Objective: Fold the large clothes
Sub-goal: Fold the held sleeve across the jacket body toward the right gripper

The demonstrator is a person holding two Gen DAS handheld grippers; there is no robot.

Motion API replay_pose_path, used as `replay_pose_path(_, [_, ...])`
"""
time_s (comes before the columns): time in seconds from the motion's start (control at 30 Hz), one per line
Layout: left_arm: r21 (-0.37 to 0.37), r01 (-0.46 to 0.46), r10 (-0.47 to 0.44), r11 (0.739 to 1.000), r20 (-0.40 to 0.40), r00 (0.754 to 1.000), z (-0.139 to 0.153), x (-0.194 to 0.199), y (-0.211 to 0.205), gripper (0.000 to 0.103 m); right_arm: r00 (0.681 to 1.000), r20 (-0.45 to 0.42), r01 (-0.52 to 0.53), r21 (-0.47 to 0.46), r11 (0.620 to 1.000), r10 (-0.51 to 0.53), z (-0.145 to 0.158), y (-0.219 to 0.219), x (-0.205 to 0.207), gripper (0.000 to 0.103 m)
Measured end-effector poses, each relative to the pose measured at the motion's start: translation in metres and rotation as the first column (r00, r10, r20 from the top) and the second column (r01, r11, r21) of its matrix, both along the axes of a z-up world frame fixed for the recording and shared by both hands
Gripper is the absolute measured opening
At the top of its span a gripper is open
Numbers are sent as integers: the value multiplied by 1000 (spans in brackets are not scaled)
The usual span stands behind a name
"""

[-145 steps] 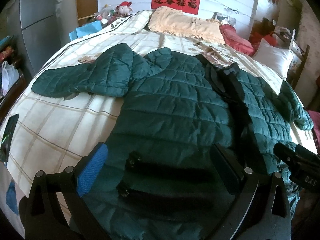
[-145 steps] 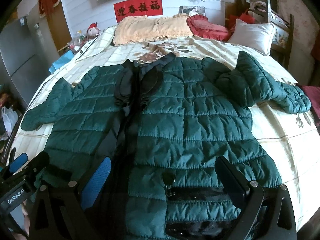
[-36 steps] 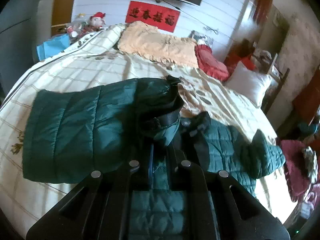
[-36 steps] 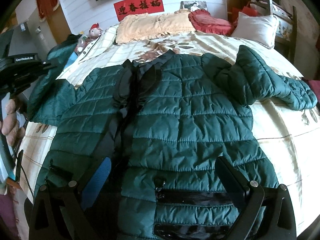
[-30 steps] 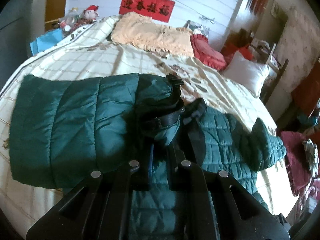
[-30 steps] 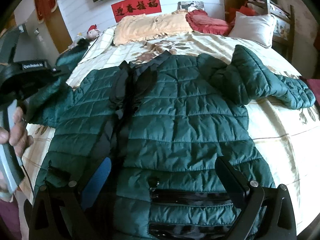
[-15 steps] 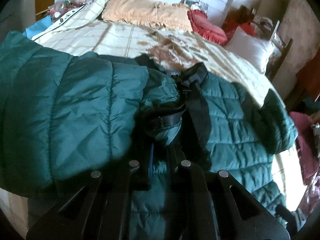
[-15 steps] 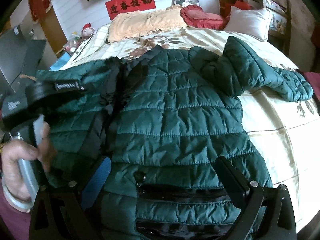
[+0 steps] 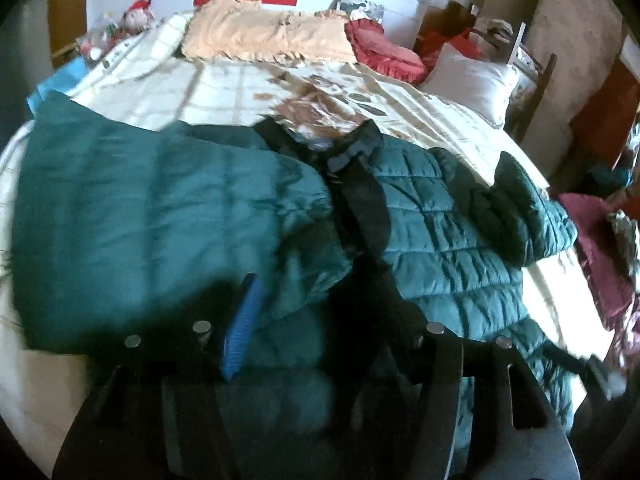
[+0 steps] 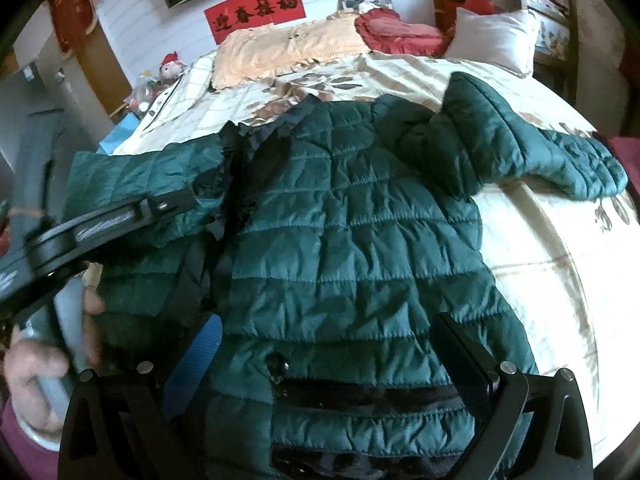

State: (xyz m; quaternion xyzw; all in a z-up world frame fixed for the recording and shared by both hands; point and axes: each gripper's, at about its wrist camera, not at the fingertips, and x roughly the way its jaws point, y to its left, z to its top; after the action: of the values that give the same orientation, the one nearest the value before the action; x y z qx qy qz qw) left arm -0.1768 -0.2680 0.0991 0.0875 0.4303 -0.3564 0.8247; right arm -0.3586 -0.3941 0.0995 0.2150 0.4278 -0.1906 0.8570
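Note:
A large dark green quilted jacket (image 10: pixel 360 248) lies front-up on the bed, collar toward the pillows. Its left sleeve (image 9: pixel 152 224) is folded over onto the jacket's left front. Its right sleeve (image 10: pixel 520 148) lies spread out to the right. My left gripper (image 9: pixel 320 320) is open just above the folded sleeve, its blue pad (image 9: pixel 242 336) showing; it also shows in the right wrist view (image 10: pixel 176 204). My right gripper (image 10: pixel 328 352) is open and empty above the jacket's hem, near the black pocket zip (image 10: pixel 360 396).
The bed (image 10: pixel 560 264) has a cream checked cover. An orange pillow (image 10: pixel 288 52), a red cushion (image 10: pixel 396 32) and a white pillow (image 10: pixel 496 36) lie at its head. A wooden chair (image 9: pixel 536 68) stands at the right. Soft toys (image 10: pixel 168 68) sit at the left.
My left gripper carried the left sleeve across onto the jacket body, then opened and let it go. My right gripper stayed open near the hem.

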Motion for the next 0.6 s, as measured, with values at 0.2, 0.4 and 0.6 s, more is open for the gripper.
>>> replay_pose_path(0.2, [44,-120,116,992,86,989,19,4,56,59,994,58,-94,30,995,92,17,0,35,103])
replay_pose_path(0.4, [-17,-246,246,969,57,968,19,17,111,59,971,117,-218,68,974,209,24,12,98,103])
replay_pose_path(0.6, [-70,-340,343,938,37,939,13,26,153,59,971,66,-233,74,970,229,3,17,158,102])
